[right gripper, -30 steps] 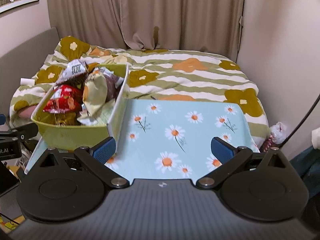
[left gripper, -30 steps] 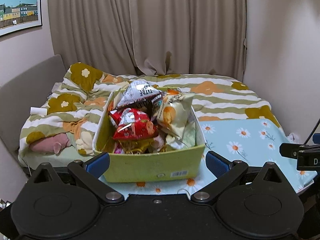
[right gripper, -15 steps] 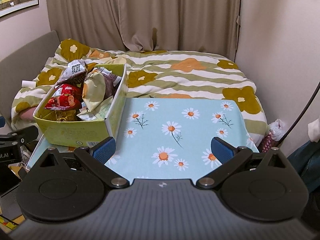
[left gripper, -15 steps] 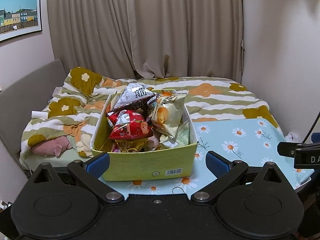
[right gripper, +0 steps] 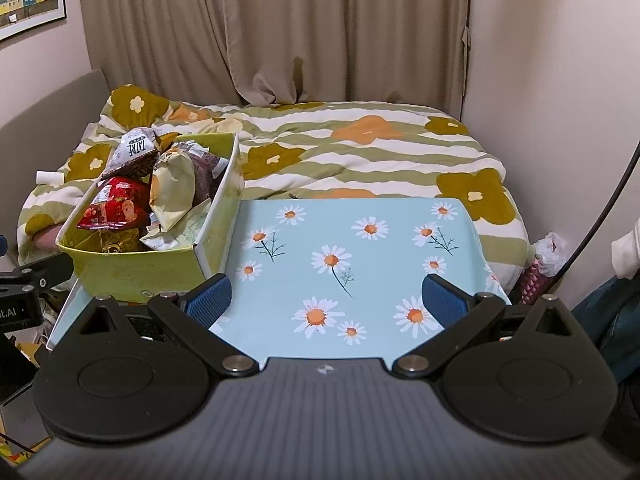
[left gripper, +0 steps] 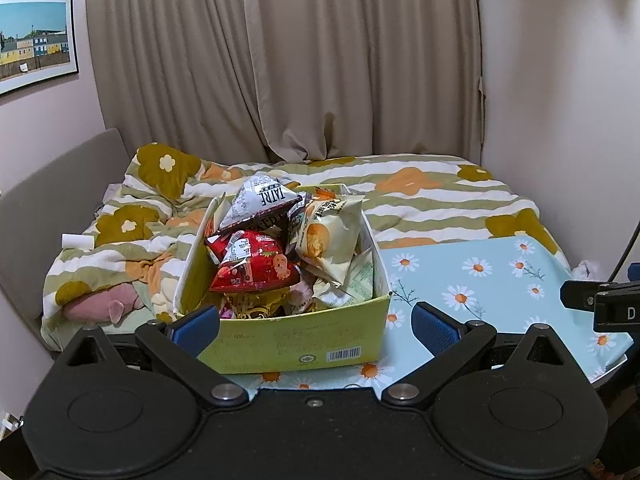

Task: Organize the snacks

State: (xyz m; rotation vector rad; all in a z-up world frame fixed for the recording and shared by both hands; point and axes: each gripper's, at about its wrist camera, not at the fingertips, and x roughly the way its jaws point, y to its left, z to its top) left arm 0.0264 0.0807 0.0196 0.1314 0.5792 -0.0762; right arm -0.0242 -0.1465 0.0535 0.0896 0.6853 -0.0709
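While both claws gape, the snack box (left gripper: 296, 344) sits seemingly just beyond the left claw (left gripper: 316, 326).

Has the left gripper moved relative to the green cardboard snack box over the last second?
Yes. The left gripper has backed away: the green cardboard snack box looks smaller and more daisy-print tabletop shows.

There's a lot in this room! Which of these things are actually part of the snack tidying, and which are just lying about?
Part of the job:
- green box heaped with snacks
- red packet
- cream packet
- white pyramid packet
- daisy-print table, where the box stands
- left gripper and right gripper, both open

Just lying about:
- flowered duvet
- pink soft toy
- framed picture
- curtain
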